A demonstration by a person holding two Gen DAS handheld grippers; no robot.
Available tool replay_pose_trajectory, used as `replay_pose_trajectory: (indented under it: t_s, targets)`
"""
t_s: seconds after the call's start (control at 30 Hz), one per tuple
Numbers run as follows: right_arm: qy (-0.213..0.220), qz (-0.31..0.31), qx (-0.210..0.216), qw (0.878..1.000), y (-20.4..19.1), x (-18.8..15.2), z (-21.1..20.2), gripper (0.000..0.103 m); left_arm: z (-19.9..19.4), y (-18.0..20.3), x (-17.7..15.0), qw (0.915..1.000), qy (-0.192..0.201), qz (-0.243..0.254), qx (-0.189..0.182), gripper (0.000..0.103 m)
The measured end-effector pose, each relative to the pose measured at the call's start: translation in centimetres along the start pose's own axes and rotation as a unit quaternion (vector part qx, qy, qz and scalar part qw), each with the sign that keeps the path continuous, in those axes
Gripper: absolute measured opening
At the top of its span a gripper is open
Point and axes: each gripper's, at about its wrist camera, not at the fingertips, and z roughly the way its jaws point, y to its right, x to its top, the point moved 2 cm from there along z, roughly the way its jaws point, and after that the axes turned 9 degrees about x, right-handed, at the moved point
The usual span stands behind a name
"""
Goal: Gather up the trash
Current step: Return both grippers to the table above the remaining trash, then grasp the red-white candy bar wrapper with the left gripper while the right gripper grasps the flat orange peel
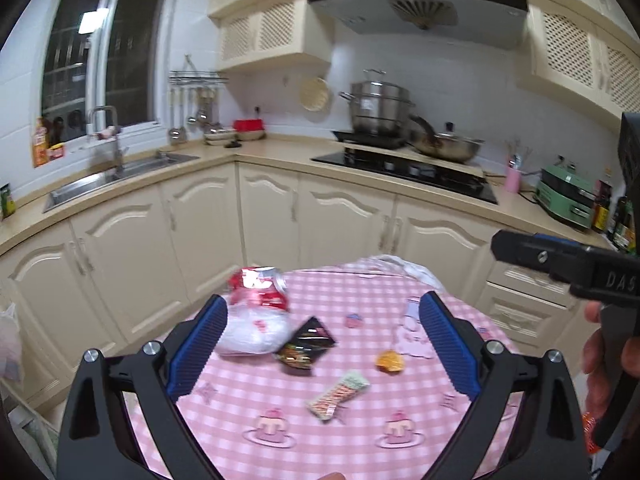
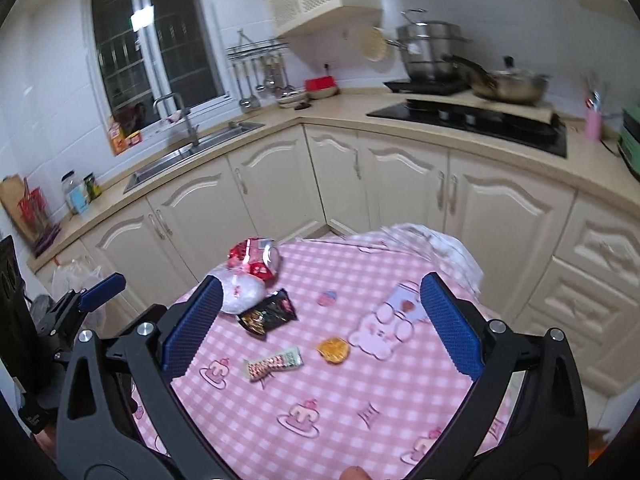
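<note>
Trash on the desk (image 1: 280, 420), listed outward from the striped wrapper (image 1: 338, 395):
- striped wrapper — light, flat, limp; pinch an end.
- orange scrap (image 1: 389, 361), right of it; black packet (image 1: 306, 344), beyond (crinkly, slippery).
- clear bag (image 1: 256, 330), crushed red can (image 1: 260, 286), farthest — stiff; grip across.

Left gripper (image 1: 322, 344), right gripper (image 2: 320, 320): fingers spread, holding nothing.

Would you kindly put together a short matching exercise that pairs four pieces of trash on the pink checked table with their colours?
Things:
1. crushed can
2. snack packet
3. crumpled plastic
4. round wrapper

Colours:
A. orange
B. red and silver
C. black
D. whitish, translucent

Right pairs: 1-B, 2-C, 3-D, 4-A

All four lie on the table, ahead of both open hand-held grippers.
</note>
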Motion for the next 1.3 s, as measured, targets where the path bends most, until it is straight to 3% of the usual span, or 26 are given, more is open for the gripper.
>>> replay_pose_trajectory:
  t_s: [0.2,0.37,0.6,0.63,0.7,0.77,0.8,0.9,1.0,1.1,1.2,1.23,1.3]
  targets:
    - [0.001,-0.038,0.003,0.999,-1.4,0.0,1.6,0.097,0.9,-1.4,-2.0,0.9998,-0.003,0.018,0.011,0.095]
    - [-0.024,-0.045,0.0,0.999,-0.7,-1.4,3.7,0.097,5.0,0.6,-5.6,0.9968,-0.056,0.056,-0.009,0.095]
    - [-0.077,-0.023,-0.016,0.997,2.8,-4.2,6.4,0.097,12.0,3.4,-10.5,0.9849,-0.145,0.09,-0.031,0.094]
    - [-0.083,-0.021,-0.016,0.996,3.3,-4.5,6.7,0.097,12.9,3.7,-11.0,0.9826,-0.154,0.098,-0.033,0.09]
    - [-0.096,-0.017,-0.019,0.995,4.2,-5.3,7.6,0.097,14.1,4.2,-11.9,0.9773,-0.178,0.107,-0.04,0.059]
    - [-0.111,-0.016,-0.021,0.993,4.8,-6.0,8.6,0.097,14.9,4.4,-12.6,0.9717,-0.204,0.107,-0.053,0.045]
    - [-0.123,-0.015,-0.024,0.992,5.1,-6.6,9.4,0.097,14.9,4.4,-12.6,0.9722,-0.202,0.106,-0.055,0.026]
    - [-0.158,-0.012,-0.019,0.987,5.6,-8.2,11.9,0.097,14.2,3.8,-12.7,0.9728,-0.202,0.097,-0.06,0.016]
    - [-0.192,-0.015,-0.014,0.981,5.7,-10.0,14.6,0.085,13.9,2.8,-12.7,0.9746,-0.203,0.079,-0.051,0.015]
    - [-0.218,-0.007,-0.007,0.976,5.8,-11.4,16.8,0.061,12.9,1.2,-13.0,0.976,-0.207,0.053,-0.043,0.014]
    - [-0.211,-0.03,-0.017,0.977,5.0,-11.6,17.3,0.053,12.4,0.4,-13.0,0.9764,-0.208,0.046,-0.036,0.014]
    - [-0.213,-0.033,-0.015,0.976,4.8,-11.6,17.4,0.042,12.1,0.0,-13.0,0.9766,-0.208,0.041,-0.036,0.014]
    - [-0.218,-0.037,-0.01,0.975,4.4,-11.7,17.3,0.037,11.8,-0.6,-12.8,0.9771,-0.207,0.035,-0.034,0.014]
